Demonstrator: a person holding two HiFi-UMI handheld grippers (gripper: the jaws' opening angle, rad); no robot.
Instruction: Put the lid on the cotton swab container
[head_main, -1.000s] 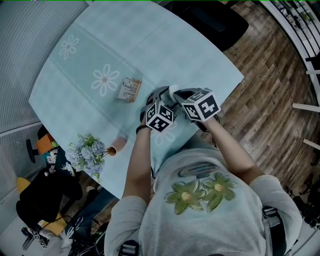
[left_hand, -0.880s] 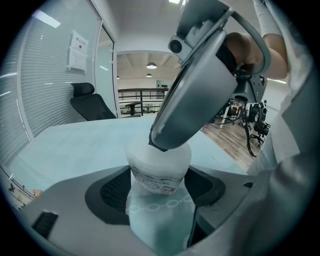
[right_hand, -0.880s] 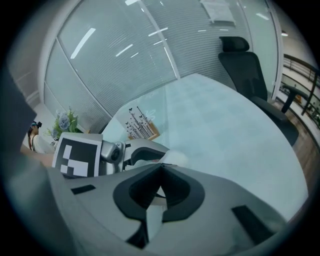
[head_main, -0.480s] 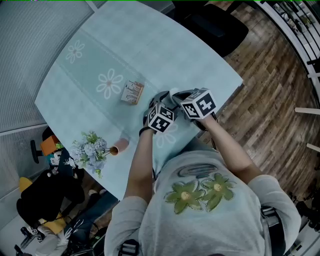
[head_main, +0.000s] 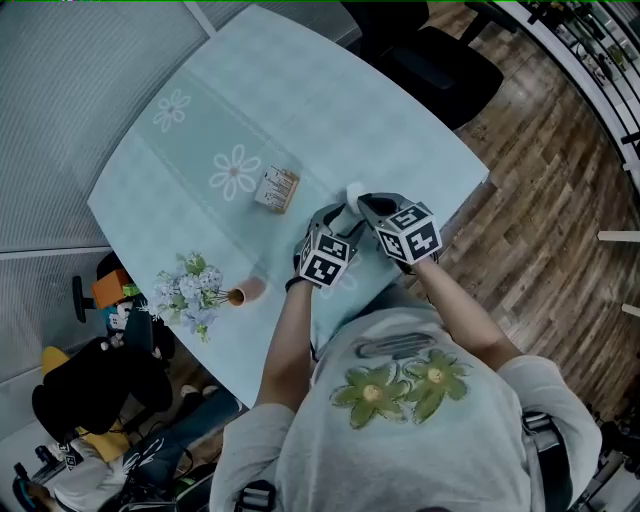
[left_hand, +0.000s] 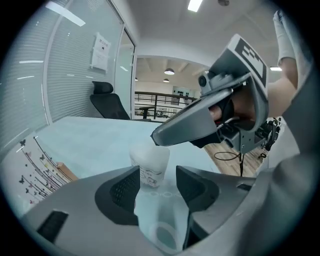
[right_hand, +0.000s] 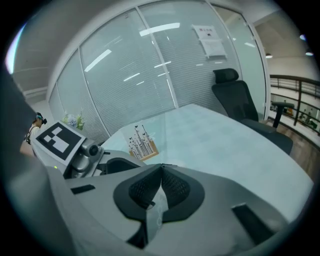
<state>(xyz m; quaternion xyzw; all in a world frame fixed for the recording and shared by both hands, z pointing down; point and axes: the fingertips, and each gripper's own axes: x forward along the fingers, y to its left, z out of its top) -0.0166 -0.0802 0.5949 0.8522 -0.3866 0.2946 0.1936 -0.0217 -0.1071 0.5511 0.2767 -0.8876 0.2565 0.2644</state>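
Cotton swab container stands upright on the table, near the edge closest to the person, long axis vertical.

It sits dead ahead of the left gripper, right at the mouth of the jaws. Those jaws are roughly half open and have just been closing. The container is between the tips but off-centre. It is against or just beside one pad, with a visible gap to the other pad. So no clamp yet, by my read.

Right gripper comes in from above and to the side. Its tip is at the top rim of the container, touching or just over it. Its jaws are fully together, and its own view shows nothing clearly pinched between the pads. I can't make out the lid as a separate part, so I can't say whether it is seated, loose on top or elsewhere.

Key relation: left handles the body, right handles the top, stacked along the container's vertical axis. Left is nearer the body and approaches side-on, across that axis. The next move likely needs the left centred so both pads land evenly. Otherwise the one-sided contact may tip the container toward the open side.
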